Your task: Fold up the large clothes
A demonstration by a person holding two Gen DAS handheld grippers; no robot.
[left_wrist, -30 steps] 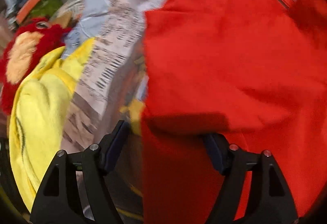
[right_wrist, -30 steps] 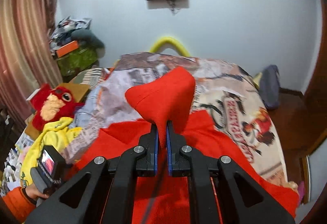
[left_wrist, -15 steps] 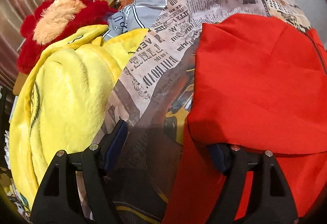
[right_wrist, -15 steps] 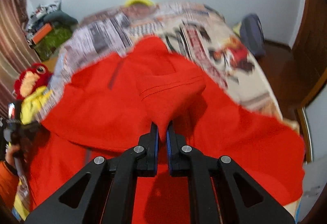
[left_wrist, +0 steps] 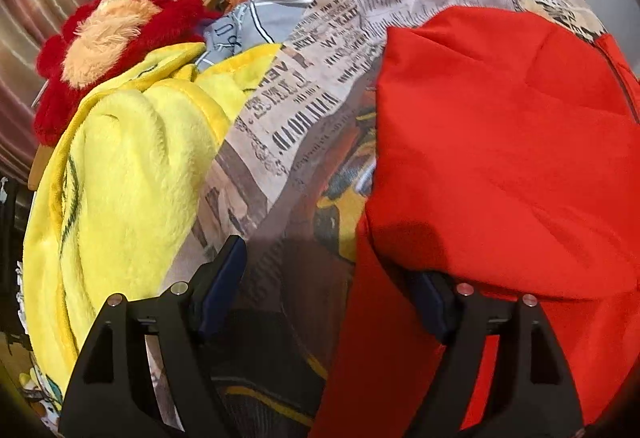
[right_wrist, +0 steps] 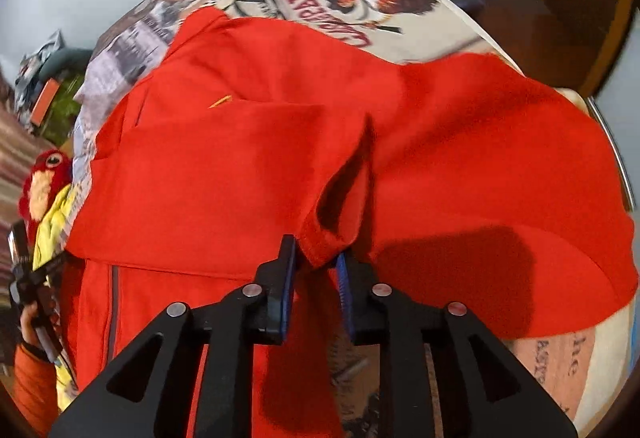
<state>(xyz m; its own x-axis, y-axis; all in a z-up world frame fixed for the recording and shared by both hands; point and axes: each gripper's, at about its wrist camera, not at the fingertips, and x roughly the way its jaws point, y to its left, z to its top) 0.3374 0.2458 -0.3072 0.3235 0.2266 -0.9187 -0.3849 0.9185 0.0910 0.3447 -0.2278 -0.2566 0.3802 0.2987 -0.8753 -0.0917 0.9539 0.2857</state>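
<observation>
Red garment point(right_wrist: 400, 142) lies spread on the bed, over a newsprint-pattern sheet point(left_wrist: 352, 38). One side is folded across the body; the fold edge runs along the garment's left side in the right wrist view. Small orange tag or stitch near the collar area, unreadable.

Right gripper point(right_wrist: 316, 258): jaws opening, narrow gap. A sleeve cuff point(right_wrist: 324, 242) sits between the blue pads. The left pad looks to be in contact; I can't tell whether the right pad is touching, so grip looks loose.

Left gripper point(left_wrist: 332, 262): jaws wide apart, nothing clamped. Its left pad is over the bare sheet; its right pad is partly tucked under the overhanging garment edge point(left_wrist: 400, 230). It is also visible at the left edge of the right wrist view, held by a hand point(right_wrist: 36, 314) with an orange sleeve.

Writing:
- Sheet, left wrist view: newspaper print, upside down and mostly illegible. Big block letters near the yellow blanket can't be made out; a "W" shows further up.
- Sheet, right wrist view: red banner, inverted, reads roughly "CHOPATHE" or similar, not certain; a cartoon figure is next to it. Bottom right: fragments "he", "as".

Yellow fleece blanket point(left_wrist: 120, 166) is bunched beside the sheet's left edge, with line art on it. Red plush toy point(left_wrist: 116, 34) with an orange face sits behind the blanket.
</observation>
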